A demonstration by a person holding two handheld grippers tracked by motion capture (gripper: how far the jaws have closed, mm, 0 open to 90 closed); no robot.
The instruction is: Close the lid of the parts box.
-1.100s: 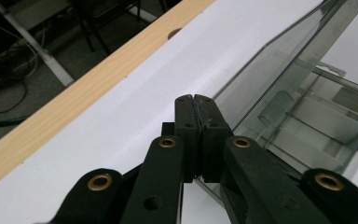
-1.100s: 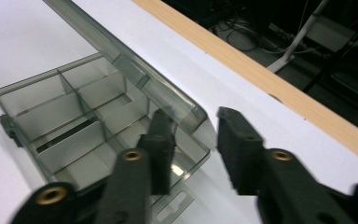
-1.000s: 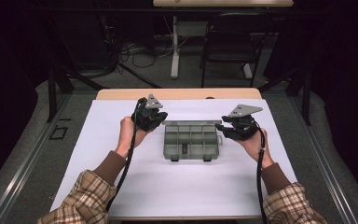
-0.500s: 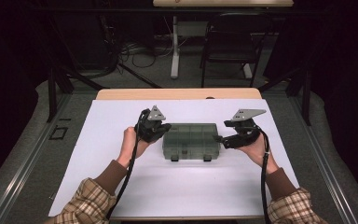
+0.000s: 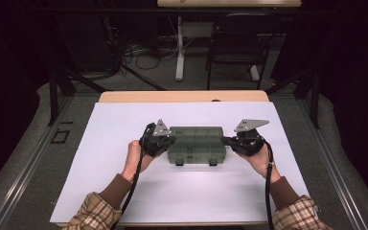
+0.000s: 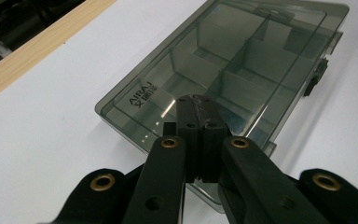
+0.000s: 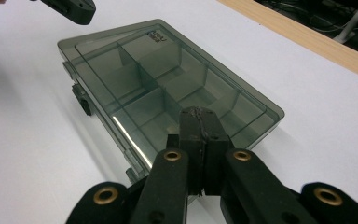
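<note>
In the high view, one smoky compartment box point(image 5: 195, 143) lay closed at the middle of the white tabletop point(image 5: 115, 143), with two latches on its near edge. Two grippers flanked it: the left gripper point(image 5: 165, 142) at its left end, the right gripper point(image 5: 226, 140) at its right end, forearms angled inward.

In the left gripper view, the fingers point(image 6: 196, 122) were pressed together over the lid's near end.

In the right gripper view, the fingers point(image 7: 200, 128) were likewise pressed together over the box's near end.

The smoky clear lid of the compartment box point(image 6: 223, 70) carries raised lettering near its corner at the left of the left gripper view: "AIRAJ", with a smaller second line beneath it too fine to read. In the right gripper view the same mark sits at the lid's far corner, upper middle of the frame, blurred beyond reading.
</note>
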